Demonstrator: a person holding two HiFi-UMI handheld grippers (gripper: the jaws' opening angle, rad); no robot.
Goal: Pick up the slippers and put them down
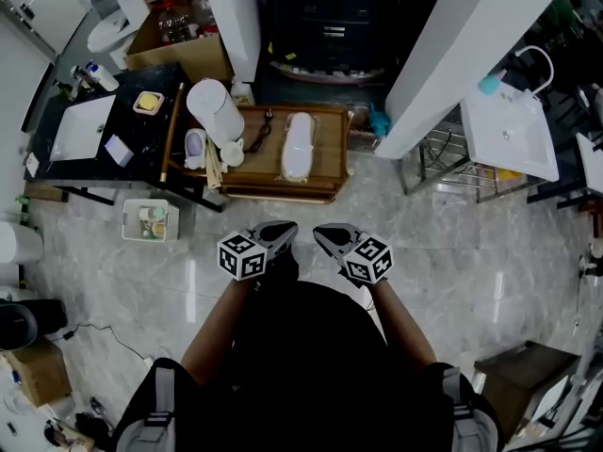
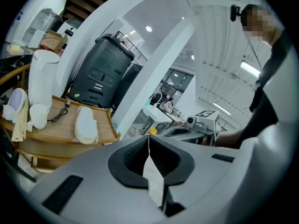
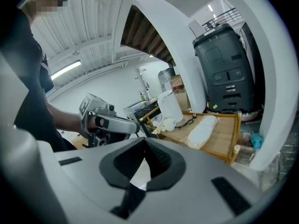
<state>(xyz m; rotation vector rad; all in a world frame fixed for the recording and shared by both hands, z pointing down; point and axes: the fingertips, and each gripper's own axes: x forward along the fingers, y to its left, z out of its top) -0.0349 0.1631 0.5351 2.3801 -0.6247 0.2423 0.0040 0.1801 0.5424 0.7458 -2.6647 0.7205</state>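
Closest in, the left tool [image 1: 276,231] and the right tool [image 1: 329,235] hang side by side in front of the person, well short of the wooden worktop [image 1: 330,163]; each has its jaws pressed together on nothing, as each tool's own view shows; bare floor [image 1: 424,243] lies between them and the worktop's near edge.

On the worktop, right of its middle, lie the slippers [image 1: 299,146], pale and flat, untouched; just beside them, towards the worktop's left half, runs a black cable [image 1: 263,130]; at its left end stands a tall white canister [image 1: 215,109]; beyond its far edge looms a black machine [image 1: 330,17].

What could go wrong, as I judge it: a tool that arrives with its jaws together will only shove the soft slippers along the wood, so the jaws must spread first; a low approach may knock the worktop's raised rim; a grab that strays left may catch the cable and drag it; and if two slippers lie stacked, a shallow pinch may lift only the top one.

Counted: two tools; one worktop; one cable; one canister; one pale slipper shape, and whether it is a single slipper or a stacked pair I cannot tell.
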